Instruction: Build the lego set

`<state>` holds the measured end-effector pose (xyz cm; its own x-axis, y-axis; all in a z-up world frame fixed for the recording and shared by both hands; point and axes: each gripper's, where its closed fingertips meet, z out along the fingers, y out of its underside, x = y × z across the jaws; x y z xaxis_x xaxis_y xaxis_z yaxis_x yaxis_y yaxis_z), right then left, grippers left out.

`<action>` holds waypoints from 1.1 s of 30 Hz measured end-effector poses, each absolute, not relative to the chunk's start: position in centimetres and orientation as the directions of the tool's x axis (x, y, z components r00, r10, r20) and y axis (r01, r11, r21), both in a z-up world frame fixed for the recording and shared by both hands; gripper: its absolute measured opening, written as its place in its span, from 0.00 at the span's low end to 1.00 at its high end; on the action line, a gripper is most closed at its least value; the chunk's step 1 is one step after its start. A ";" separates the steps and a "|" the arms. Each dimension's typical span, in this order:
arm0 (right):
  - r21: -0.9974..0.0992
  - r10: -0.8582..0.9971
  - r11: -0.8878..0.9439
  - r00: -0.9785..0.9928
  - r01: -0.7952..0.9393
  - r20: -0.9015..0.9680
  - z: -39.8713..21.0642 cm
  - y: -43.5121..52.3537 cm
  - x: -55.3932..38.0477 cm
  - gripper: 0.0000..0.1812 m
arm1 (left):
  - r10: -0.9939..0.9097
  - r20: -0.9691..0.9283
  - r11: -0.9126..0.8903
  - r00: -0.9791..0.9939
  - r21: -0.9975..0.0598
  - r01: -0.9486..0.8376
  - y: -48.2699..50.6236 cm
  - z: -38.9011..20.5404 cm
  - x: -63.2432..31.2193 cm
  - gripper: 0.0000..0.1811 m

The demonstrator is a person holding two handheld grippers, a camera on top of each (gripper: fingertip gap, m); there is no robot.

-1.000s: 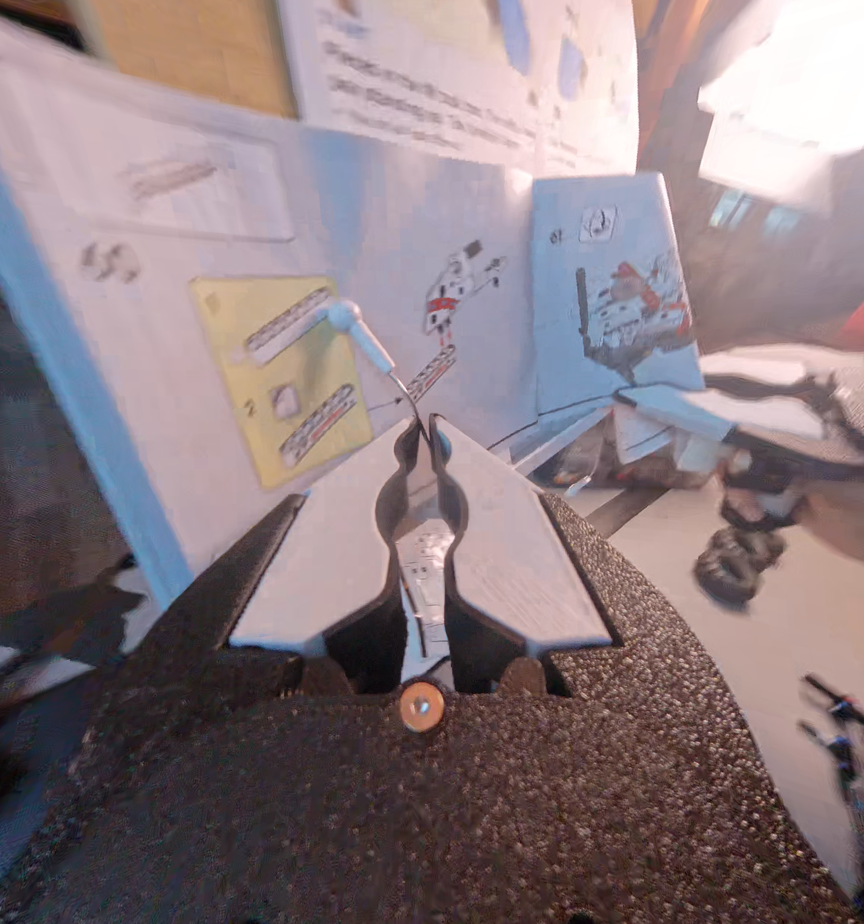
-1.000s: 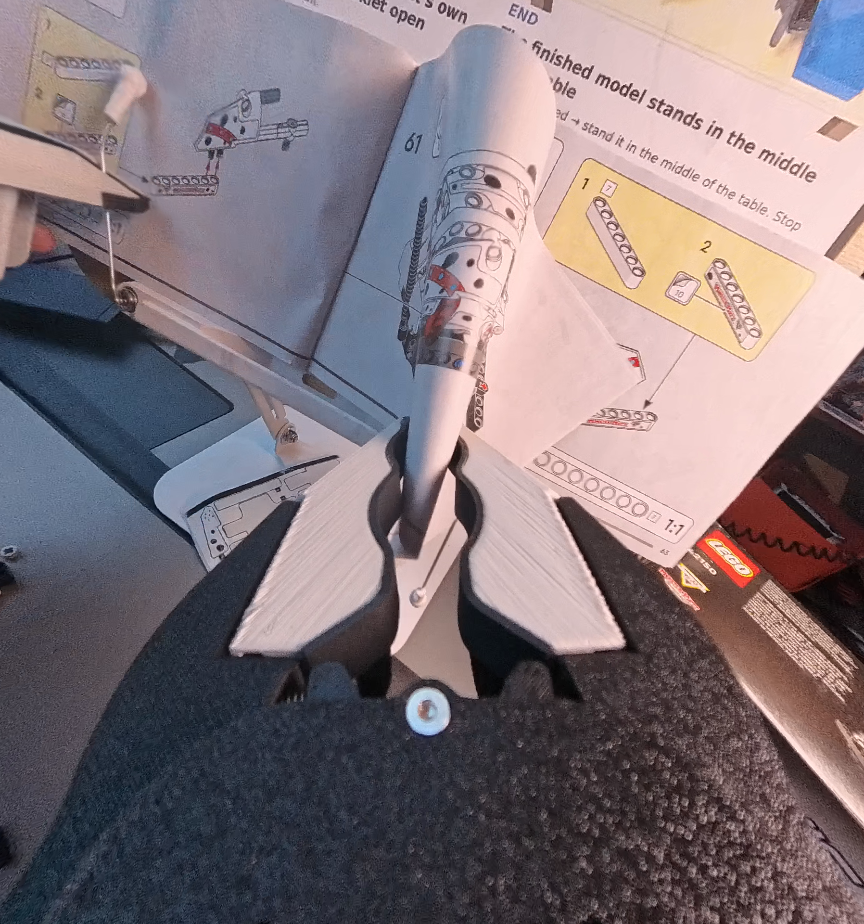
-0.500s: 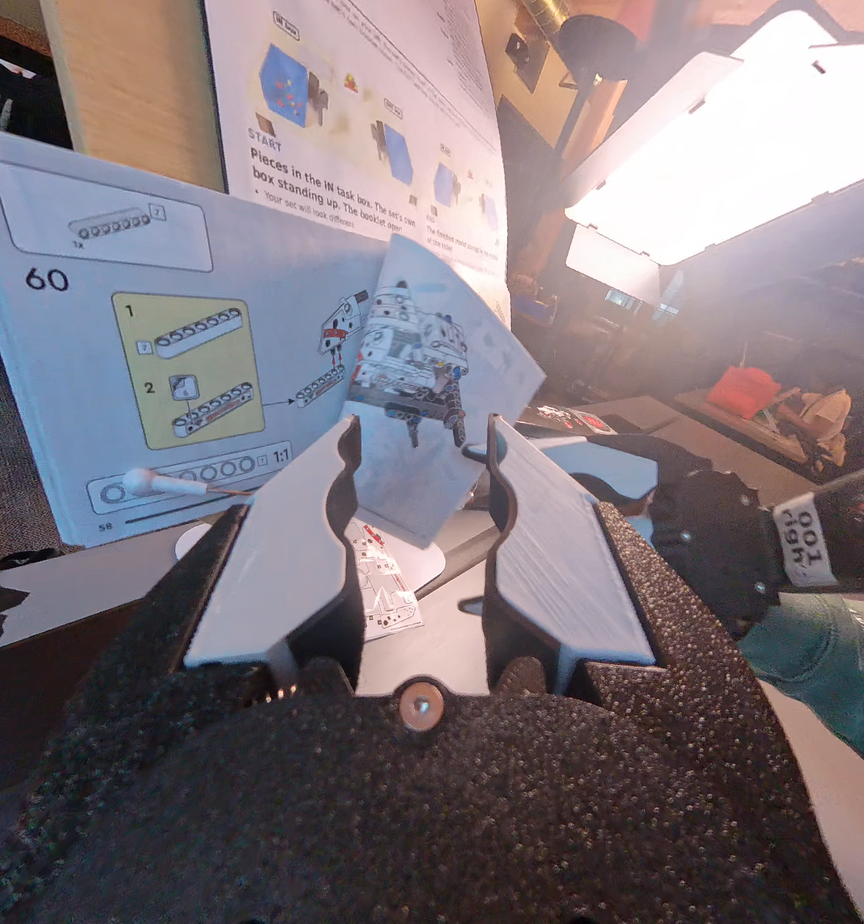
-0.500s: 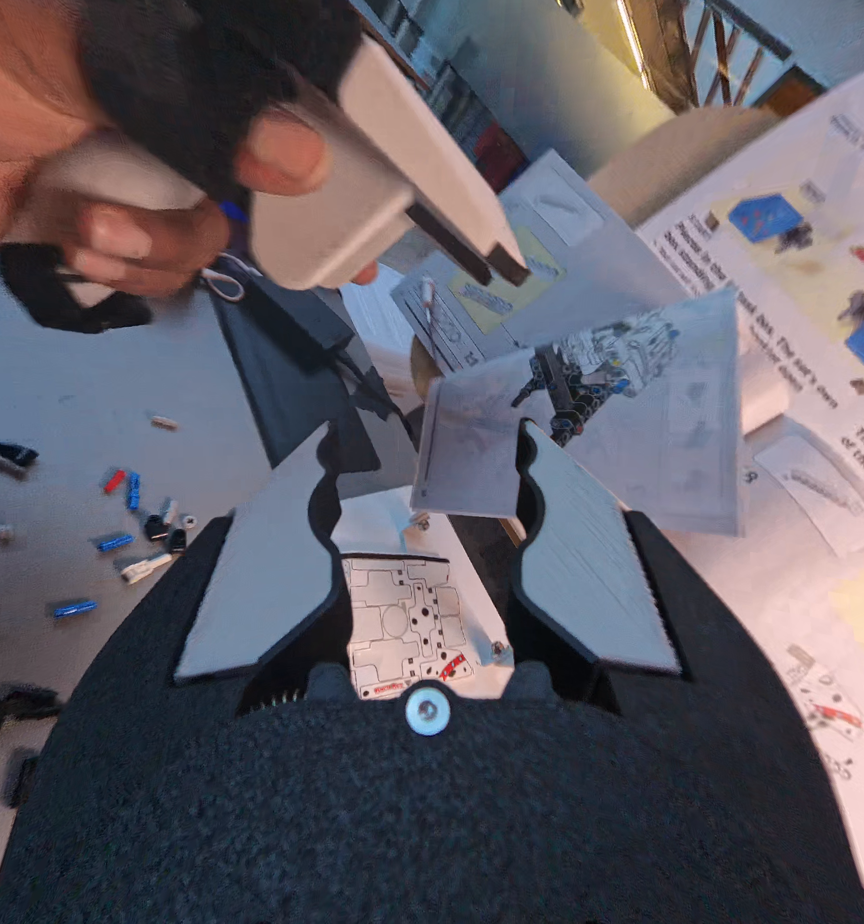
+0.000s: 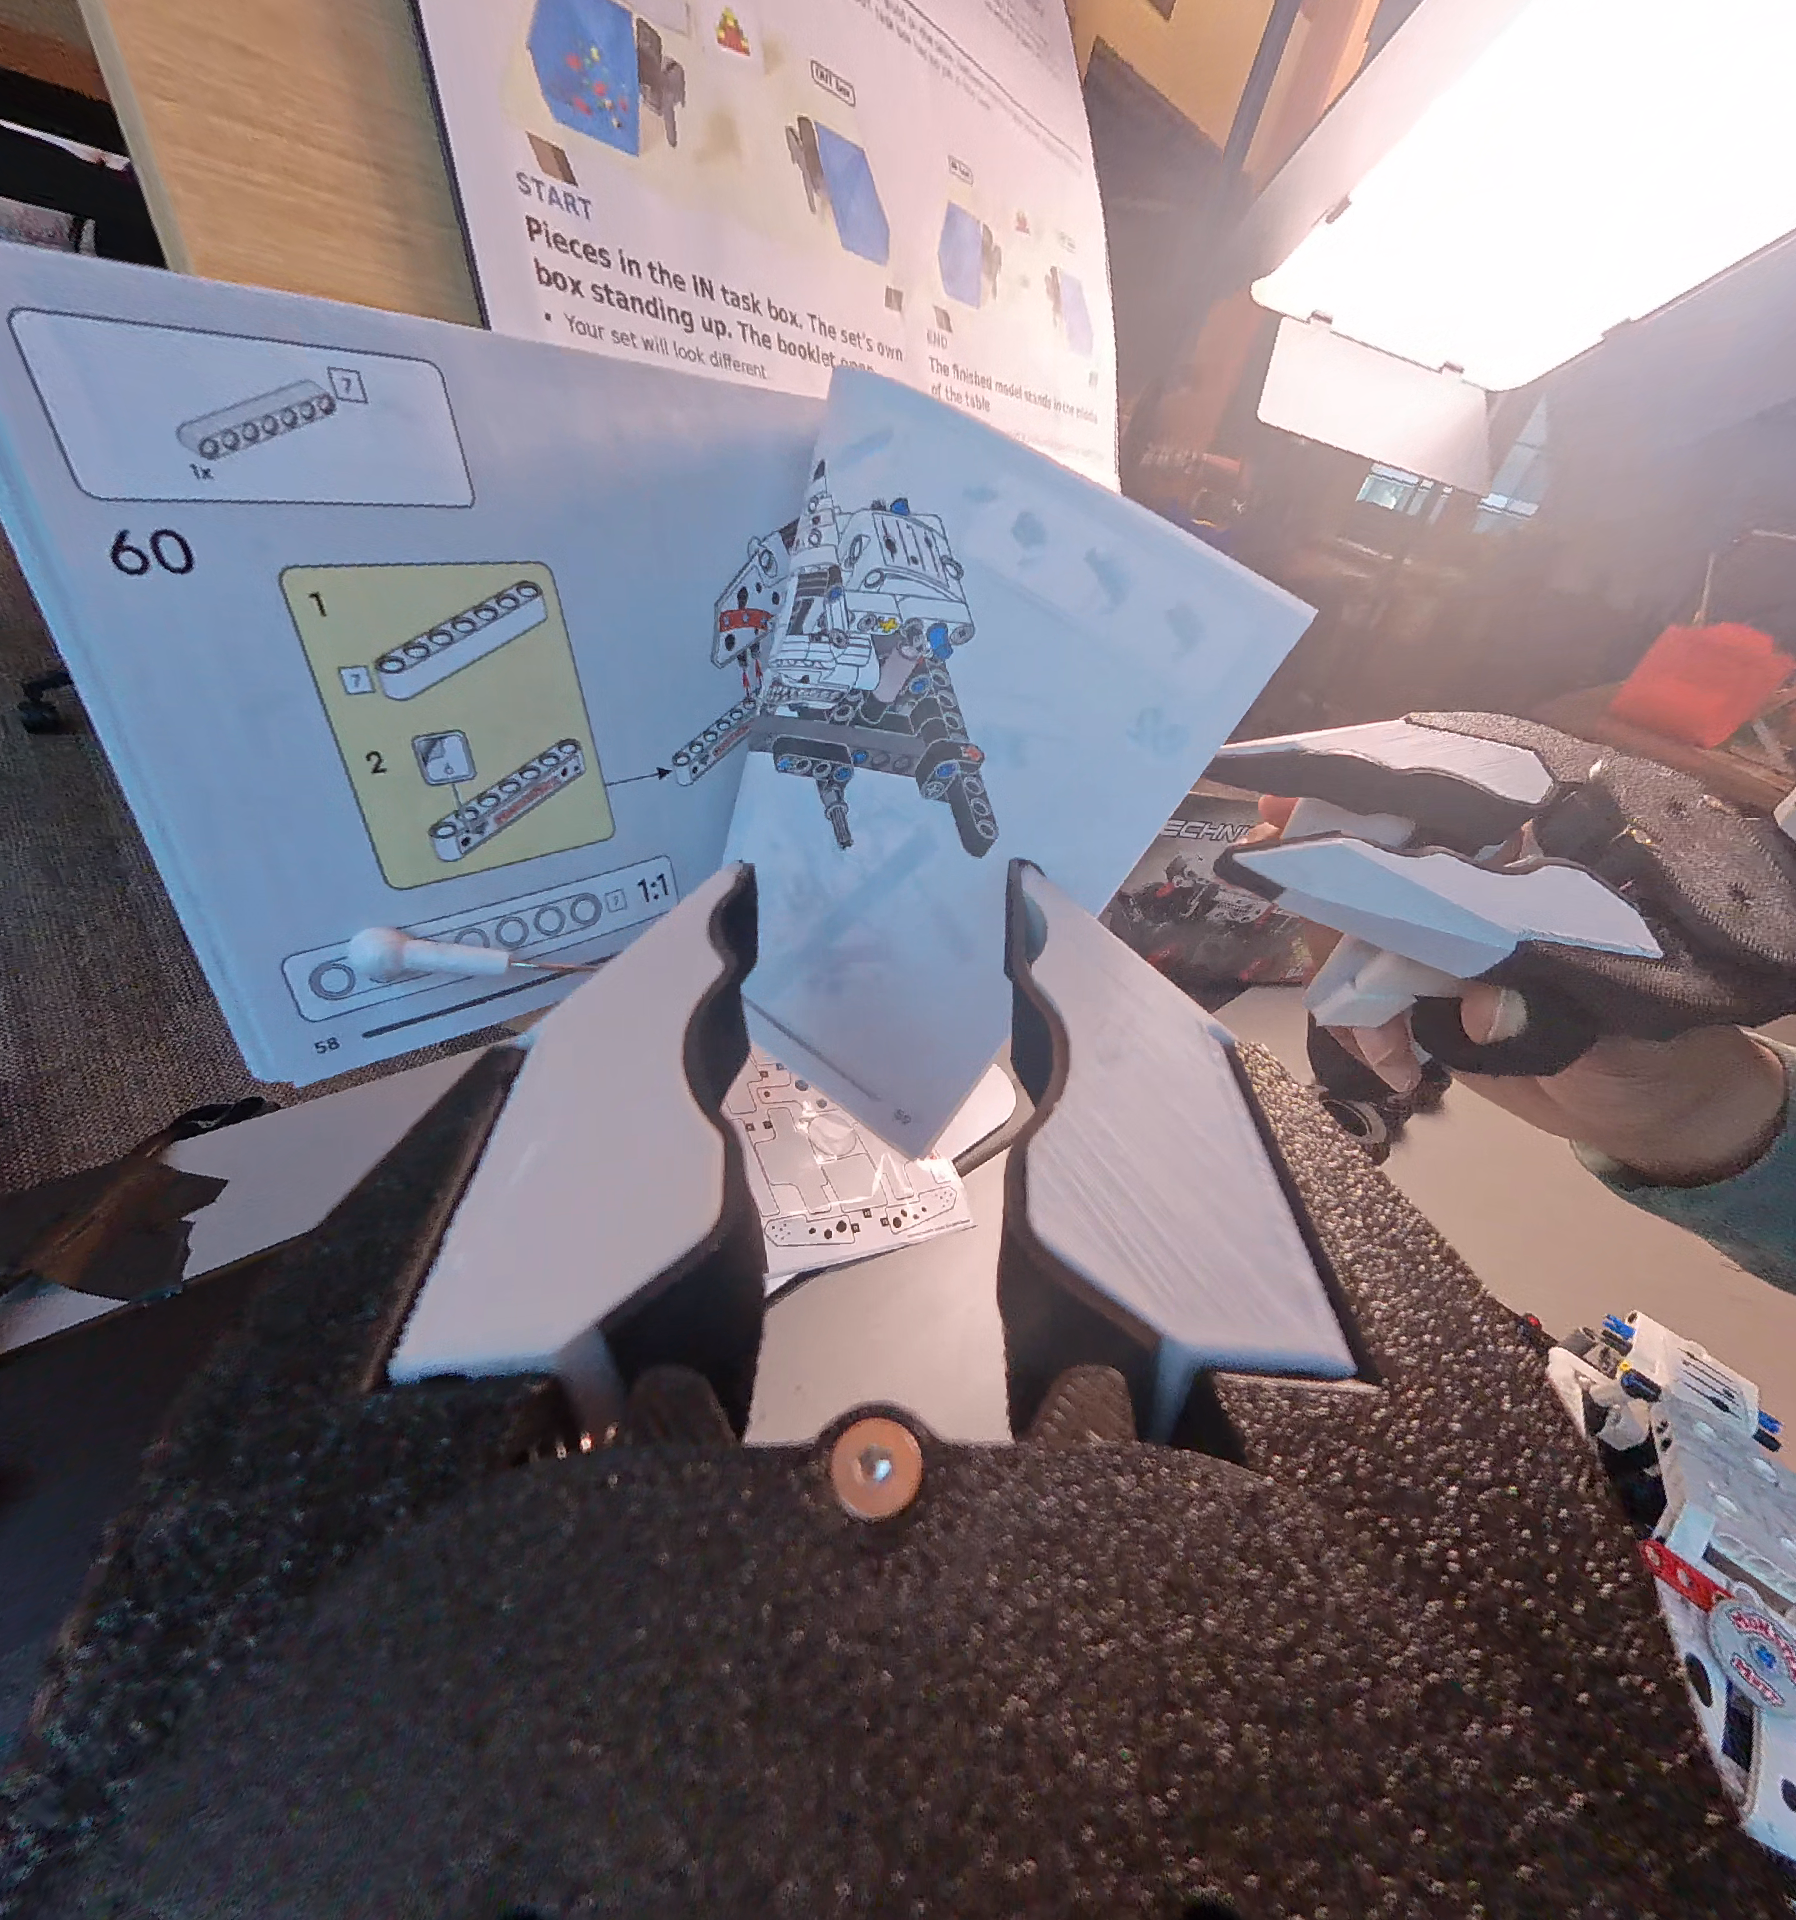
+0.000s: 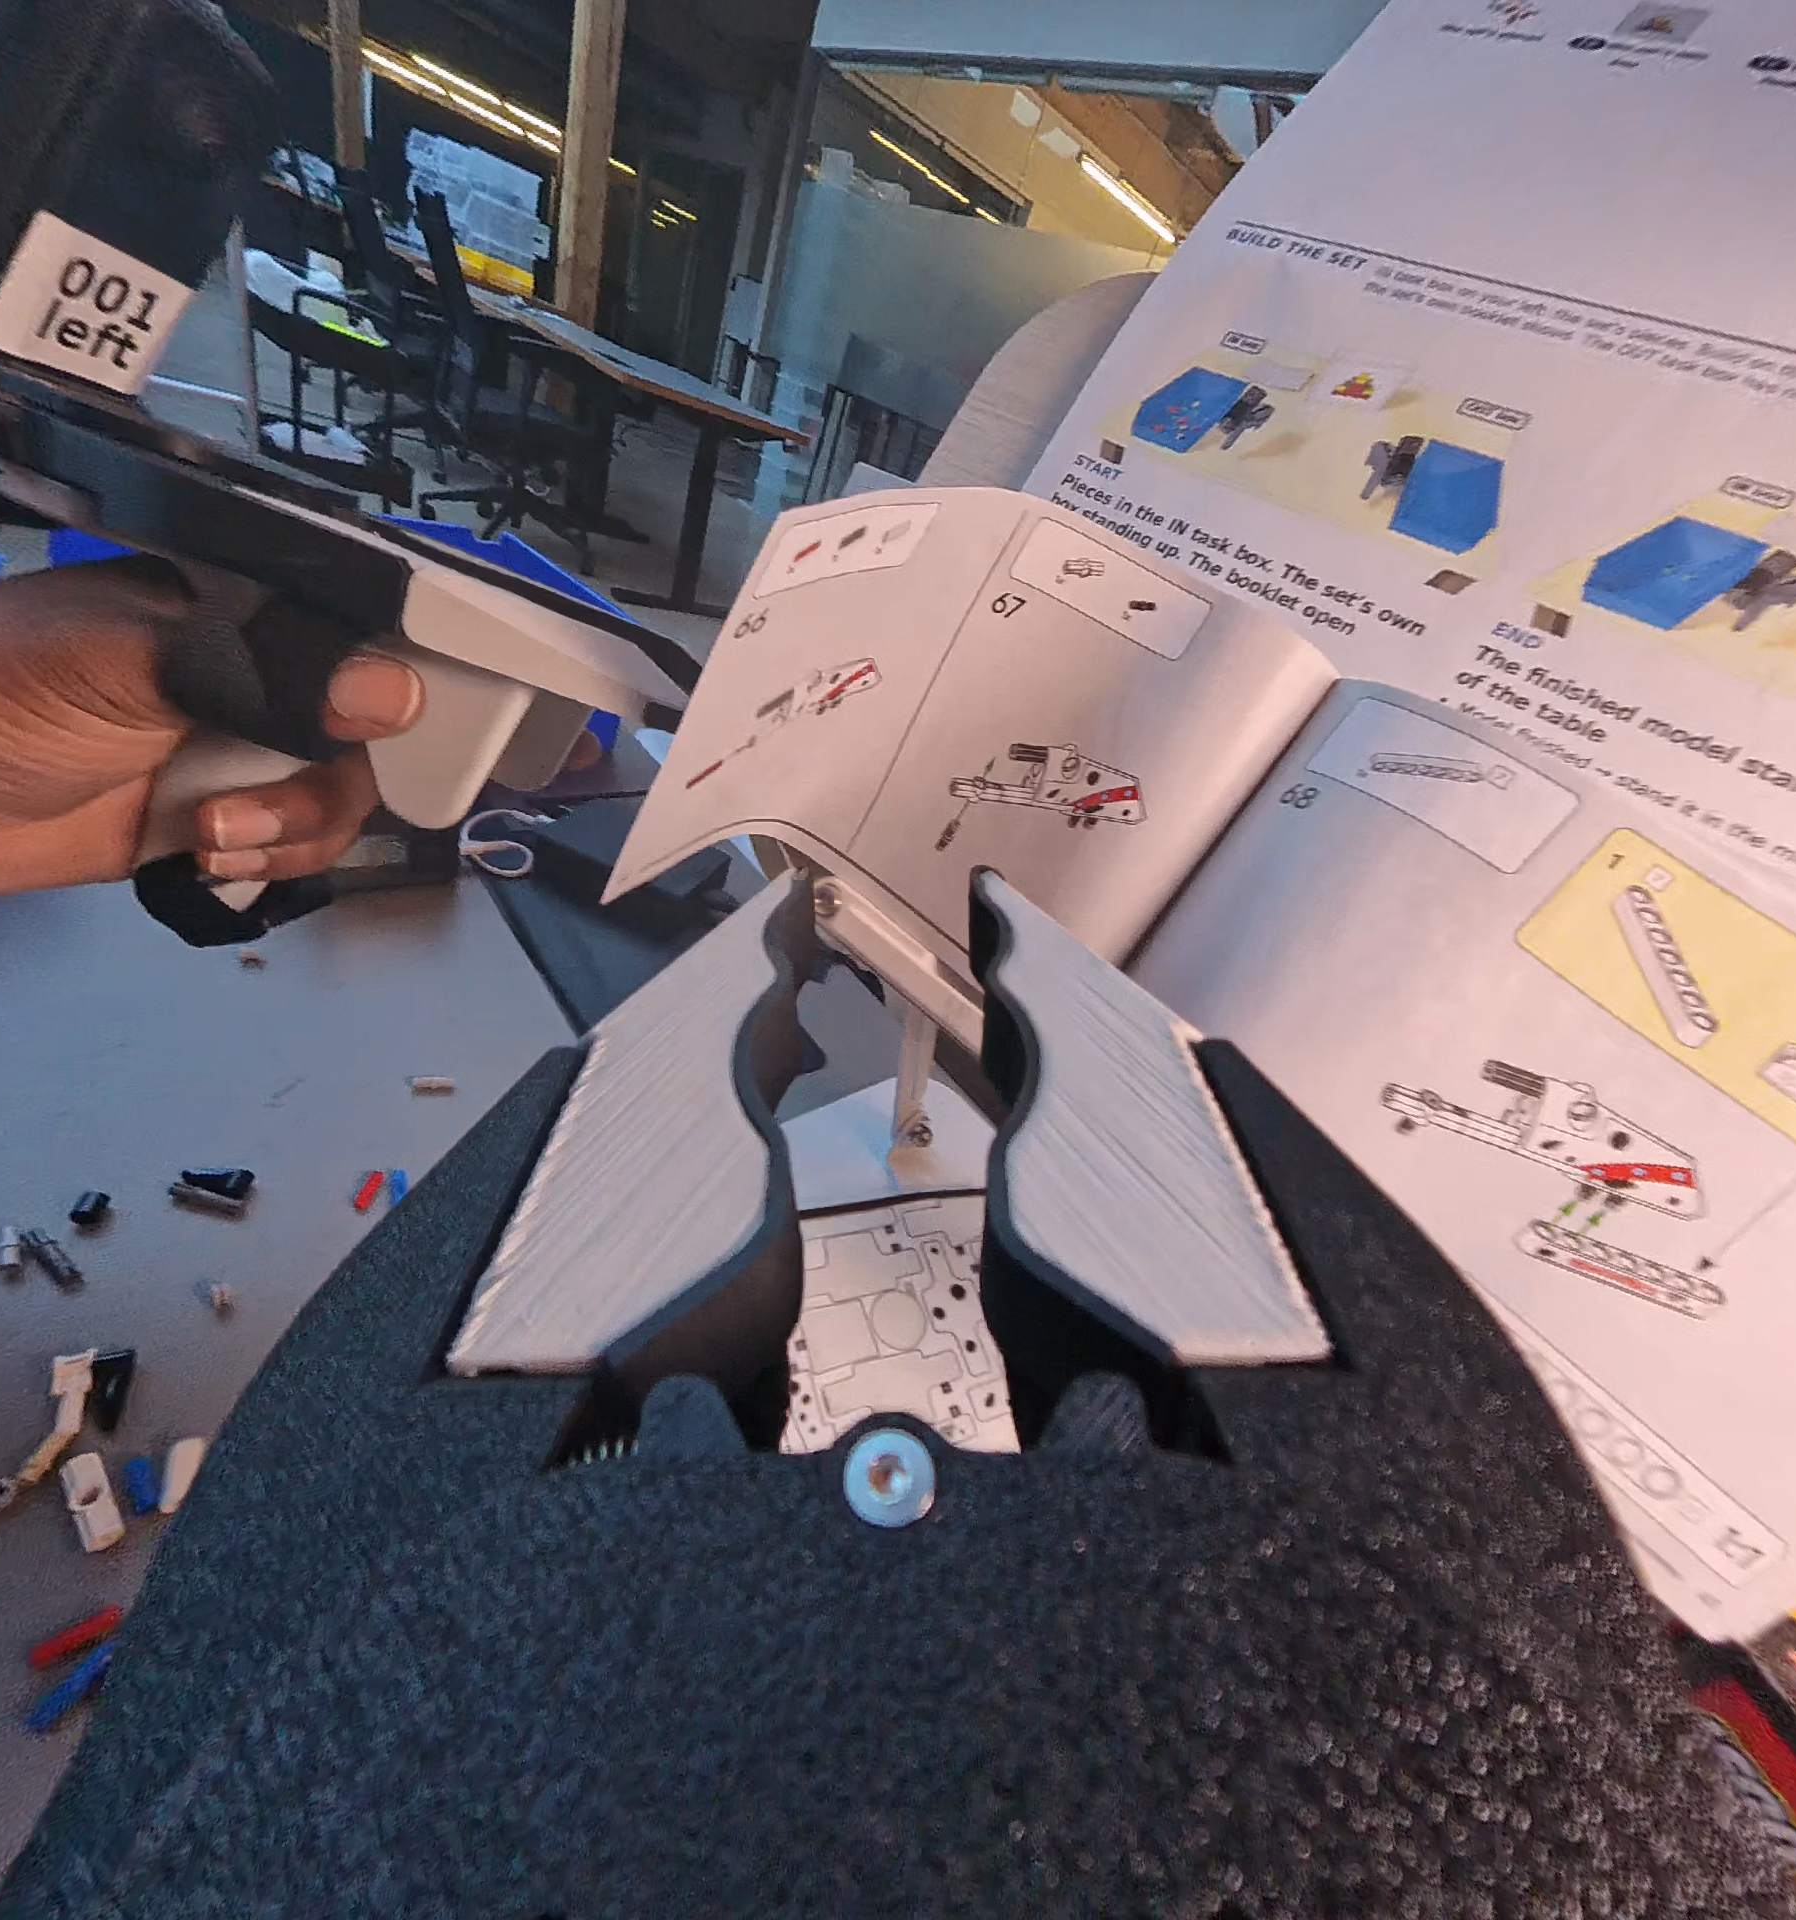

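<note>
Two loose pages are my worry. In the left wrist view my left tongs point(image 5: 878, 904) stand wide apart, gripping nothing, level and pointed at the instruction booklet point(image 5: 281, 665) propped upright on the desk point(image 5: 1559, 1205); a half-turned page point(image 5: 1019, 727) hangs free right at my fingertips, and I judge it could flop either way or crease if I nudge it, losing the step I need. A white-tipped page holder point(image 5: 395, 951) lies across the lower edge of the open page. The partly built white model point(image 5: 1725, 1538) sits at the far right on the desk, near my right tongs point(image 5: 1237, 821), where a careless sweep could knock it. In the right wrist view my right tongs point(image 6: 878, 899) are equally spread and empty, aimed at the booklet's metal stand point(image 6: 904, 966), with a curled page point(image 6: 873, 686) just above. Small loose pieces point(image 6: 94, 1455) lie scattered at left below my left hand point(image 6: 115, 748), easy to brush away.
</note>
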<state>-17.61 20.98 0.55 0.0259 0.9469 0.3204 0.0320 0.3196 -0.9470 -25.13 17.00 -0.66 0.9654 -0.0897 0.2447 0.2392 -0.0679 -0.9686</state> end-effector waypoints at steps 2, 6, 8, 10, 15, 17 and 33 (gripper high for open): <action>-0.960 0.960 0.279 -0.013 0.017 0.278 0.6 19.9 -18.4 0.17 | -0.090 0.251 -0.070 0.964 -0.967 0.245 17.0 -0.8 -25.1 0.26; -0.982 0.978 0.186 -0.094 -0.036 0.188 1.8 17.9 -19.9 0.19 | -0.090 0.246 -0.081 0.965 -0.968 0.239 17.1 -1.2 -25.1 0.26; -0.988 0.982 0.146 -0.116 -0.040 0.150 2.4 17.3 -20.6 0.20 | -0.096 0.247 -0.088 0.964 -0.967 0.238 17.2 -1.4 -24.9 0.26; -0.991 0.986 0.130 -0.099 -0.028 0.132 2.6 17.6 -21.3 0.11 | -0.110 0.241 -0.097 0.964 -0.968 0.231 17.3 -1.5 -24.6 0.26; -0.995 0.990 0.099 -0.098 -0.029 0.101 3.0 18.5 -20.9 0.00 | -0.155 0.120 -0.085 0.981 -0.991 0.108 17.0 -0.8 -23.8 0.31; -0.997 0.990 0.067 -0.120 -0.039 0.071 3.3 18.7 -20.4 0.00 | -0.196 0.052 -0.066 0.979 -0.997 0.040 17.0 -0.1 -23.1 0.34; -0.978 0.931 -0.167 -0.345 -0.123 -0.115 6.3 19.4 -15.5 0.02 | -0.570 0.160 -0.115 0.806 -0.987 0.115 18.0 2.5 -17.8 0.04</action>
